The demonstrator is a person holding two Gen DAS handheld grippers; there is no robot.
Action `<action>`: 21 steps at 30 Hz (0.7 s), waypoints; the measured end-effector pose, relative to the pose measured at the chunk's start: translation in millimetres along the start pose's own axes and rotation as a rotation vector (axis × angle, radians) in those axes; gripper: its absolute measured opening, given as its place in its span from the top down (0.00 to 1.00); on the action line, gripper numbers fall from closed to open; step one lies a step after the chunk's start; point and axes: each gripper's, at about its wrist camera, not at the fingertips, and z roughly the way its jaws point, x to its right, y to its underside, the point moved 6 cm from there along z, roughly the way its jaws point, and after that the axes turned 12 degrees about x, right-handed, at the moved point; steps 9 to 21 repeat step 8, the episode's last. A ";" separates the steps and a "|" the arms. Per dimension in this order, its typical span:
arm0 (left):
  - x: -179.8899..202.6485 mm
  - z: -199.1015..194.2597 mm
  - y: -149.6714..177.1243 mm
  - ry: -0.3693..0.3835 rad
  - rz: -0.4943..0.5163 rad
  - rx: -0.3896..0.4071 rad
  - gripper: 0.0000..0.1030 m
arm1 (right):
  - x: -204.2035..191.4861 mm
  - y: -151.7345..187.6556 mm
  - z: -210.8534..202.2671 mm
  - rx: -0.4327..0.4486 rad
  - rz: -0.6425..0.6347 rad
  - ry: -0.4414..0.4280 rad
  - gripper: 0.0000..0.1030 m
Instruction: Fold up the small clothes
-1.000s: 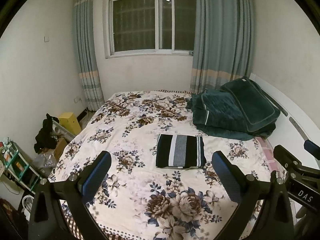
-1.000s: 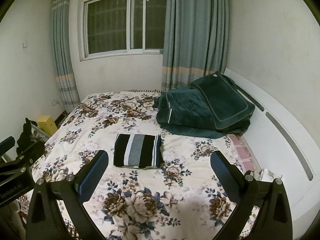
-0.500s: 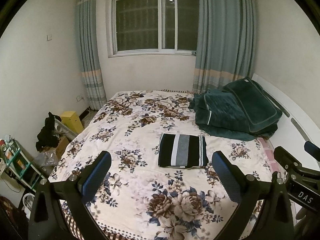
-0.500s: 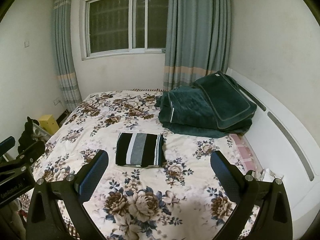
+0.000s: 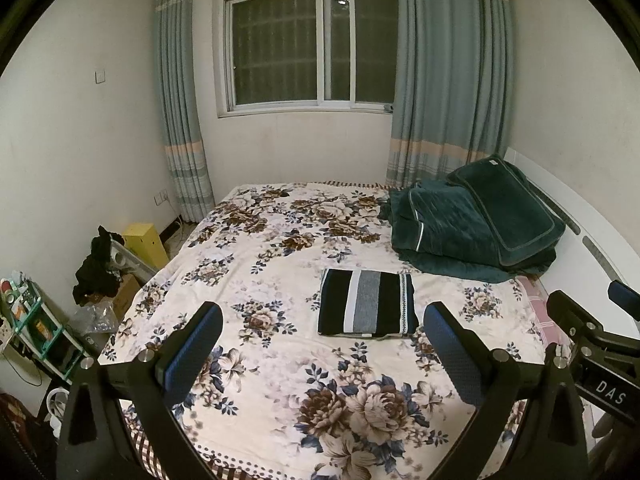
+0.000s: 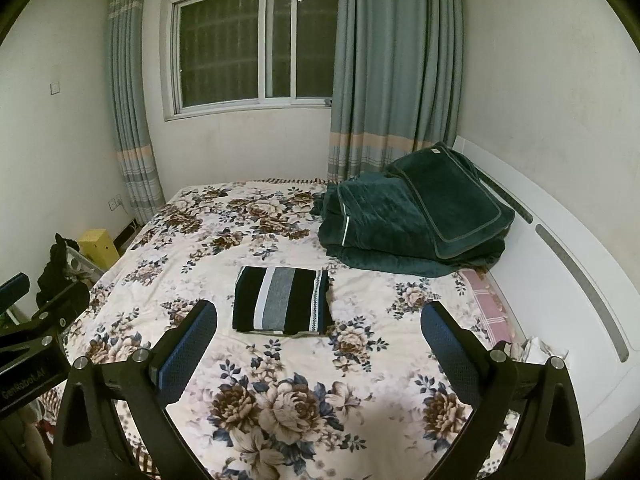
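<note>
White letters "DAS" stand on the black body of the right gripper, seen at the lower right edge of the left wrist view. In the right wrist view, the left gripper at the lower left edge bears white lettering that seems to read "GenRobot.AI". No other text can be read.

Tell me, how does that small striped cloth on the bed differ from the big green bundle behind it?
The striped garment is small, black with white and grey bands, while the green blanket is far bigger and one dark colour. The garment lies flat as a neat rectangle mid-bed; the blanket sits in a bulky, loosely piled heap against the headboard. Both are folded and rest on the floral bedspread, untouched by either gripper.
</note>
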 end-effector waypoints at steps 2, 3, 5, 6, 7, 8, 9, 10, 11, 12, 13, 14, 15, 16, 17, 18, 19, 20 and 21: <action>0.3 0.2 0.3 0.001 -0.001 -0.001 0.00 | 0.5 0.6 -1.2 -0.001 0.000 0.001 0.00; 0.5 0.1 0.4 0.002 -0.001 -0.001 0.00 | 0.0 0.9 -0.9 -0.002 0.000 0.000 0.00; 0.1 -1.7 -0.2 -0.005 0.003 0.005 0.00 | -0.4 1.2 -1.0 -0.002 -0.002 0.003 0.00; -0.4 -1.7 -1.0 -0.007 0.004 0.010 0.00 | -0.4 1.5 -1.7 -0.004 0.001 0.002 0.00; -2.5 -0.8 -1.6 -0.005 0.004 0.011 0.00 | -2.3 1.7 -1.8 -0.003 0.001 0.001 0.00; -2.9 -1.6 -3.0 0.001 0.004 0.013 0.00 | -3.2 1.3 -1.9 -0.002 -0.002 0.002 0.00; -2.9 -1.6 -3.0 0.001 0.004 0.013 0.00 | -3.2 1.3 -1.9 -0.002 -0.002 0.002 0.00; -2.9 -1.6 -3.0 0.001 0.004 0.013 0.00 | -3.2 1.3 -1.9 -0.002 -0.002 0.002 0.00; -2.9 -1.6 -3.0 0.001 0.004 0.013 0.00 | -3.2 1.3 -1.9 -0.002 -0.002 0.002 0.00; -2.9 -1.6 -3.0 0.001 0.004 0.013 0.00 | -3.2 1.3 -1.9 -0.002 -0.002 0.002 0.00; -2.9 -1.6 -3.0 0.001 0.004 0.013 0.00 | -3.2 1.3 -1.9 -0.002 -0.002 0.002 0.00; -2.9 -1.6 -3.0 0.001 0.004 0.013 0.00 | -3.2 1.3 -1.9 -0.002 -0.002 0.002 0.00; -2.9 -1.6 -3.0 0.001 0.004 0.013 0.00 | -3.2 1.3 -1.9 -0.002 -0.002 0.002 0.00; -2.9 -1.6 -3.0 0.001 0.004 0.013 0.00 | -3.2 1.3 -1.9 -0.002 -0.002 0.002 0.00; -2.9 -1.6 -3.0 0.001 0.004 0.013 0.00 | -3.2 1.3 -1.9 -0.002 -0.002 0.002 0.00; -2.9 -1.6 -3.0 0.001 0.004 0.013 0.00 | -3.2 1.3 -1.9 -0.002 -0.002 0.002 0.00; -2.9 -1.6 -3.0 0.001 0.004 0.013 0.00 | -3.2 1.3 -1.9 -0.002 -0.002 0.002 0.00; -2.9 -1.6 -3.0 0.001 0.004 0.013 0.00 | -3.2 1.3 -1.9 -0.002 -0.002 0.002 0.00; -2.9 -1.6 -3.0 0.001 0.004 0.013 0.00 | -3.2 1.3 -1.9 -0.002 -0.002 0.002 0.00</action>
